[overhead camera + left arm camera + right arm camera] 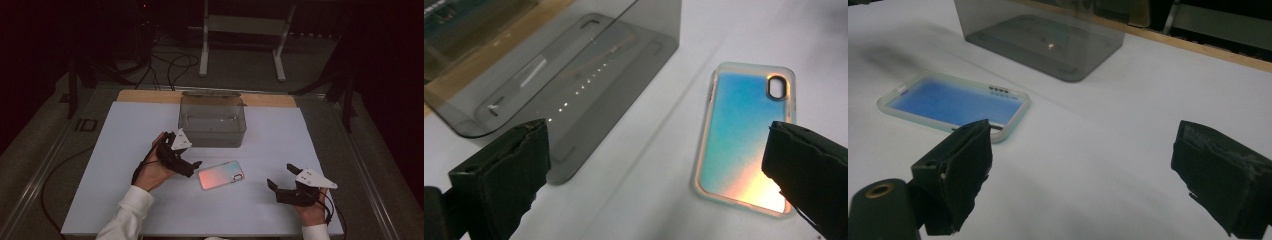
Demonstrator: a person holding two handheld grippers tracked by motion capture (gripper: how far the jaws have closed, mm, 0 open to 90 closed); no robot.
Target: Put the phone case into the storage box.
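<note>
An iridescent phone case (221, 174) lies flat on the white table top (125, 200), camera cut-out toward the right. In the left gripper view the phone case (744, 135) looks blue fading to orange. In the right gripper view the phone case (953, 102) looks blue. My left gripper (182, 152) is just left of the case, open, with nothing between its jaws. That left gripper (654, 145) has its right jaw over the case's near corner. My right gripper (281, 176) hovers to the right of the case, apart from it. This right gripper (1083, 145) is open and holds nothing.
A clear grey plastic box (212, 122) stands at the back middle of the table, close behind the left gripper; the box (574, 85) (1043, 40) looks empty. A wooden strip (150, 96) edges the far side. Cables and a white metal frame (240, 35) lie on the floor beyond.
</note>
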